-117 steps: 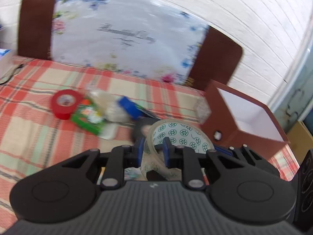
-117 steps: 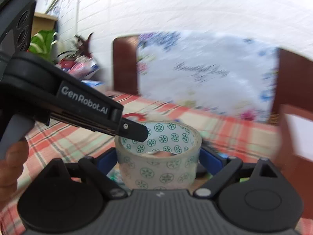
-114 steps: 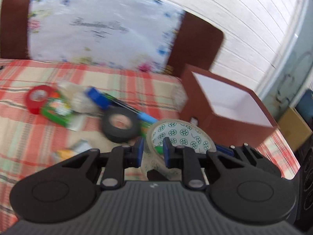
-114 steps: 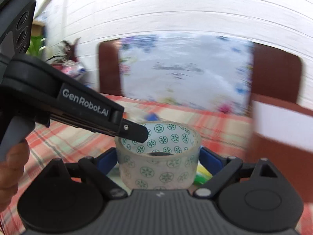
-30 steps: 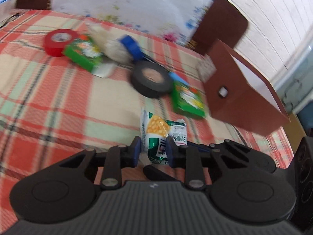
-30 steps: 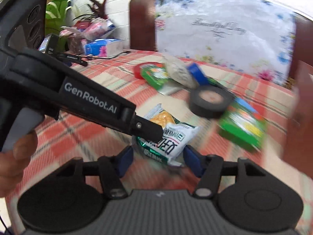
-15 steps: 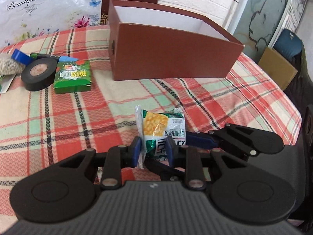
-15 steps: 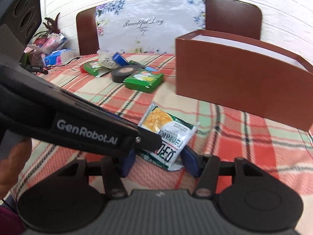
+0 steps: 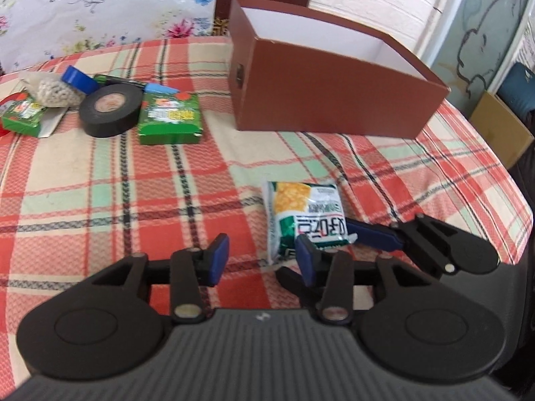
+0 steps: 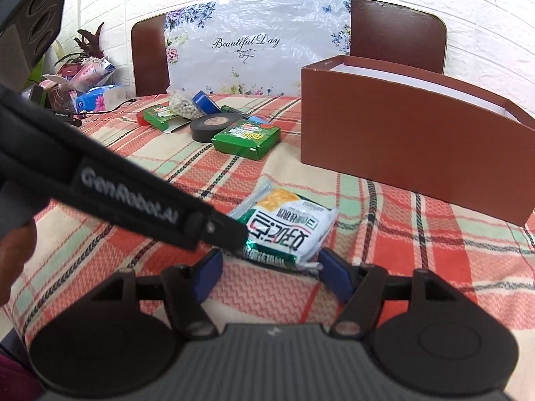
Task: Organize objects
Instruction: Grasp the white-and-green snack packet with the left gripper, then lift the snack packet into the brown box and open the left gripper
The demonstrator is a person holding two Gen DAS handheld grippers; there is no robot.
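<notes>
A white and green snack packet with a yellow corn picture lies flat on the plaid tablecloth; it also shows in the right wrist view. My left gripper is open and empty, with its right finger beside the packet's near edge. My right gripper is open, its fingers on either side of the packet's near end without gripping it. The open brown box with a white inside stands behind, also in the right wrist view.
A green box, a black tape roll, a blue tape roll, a bag of beads and a second green box lie at the back left. A floral board and brown chairs stand behind the table.
My left gripper has opened and let go of the snack packet, which now lies flat on the cloth. Both grippers have drawn back slightly.
</notes>
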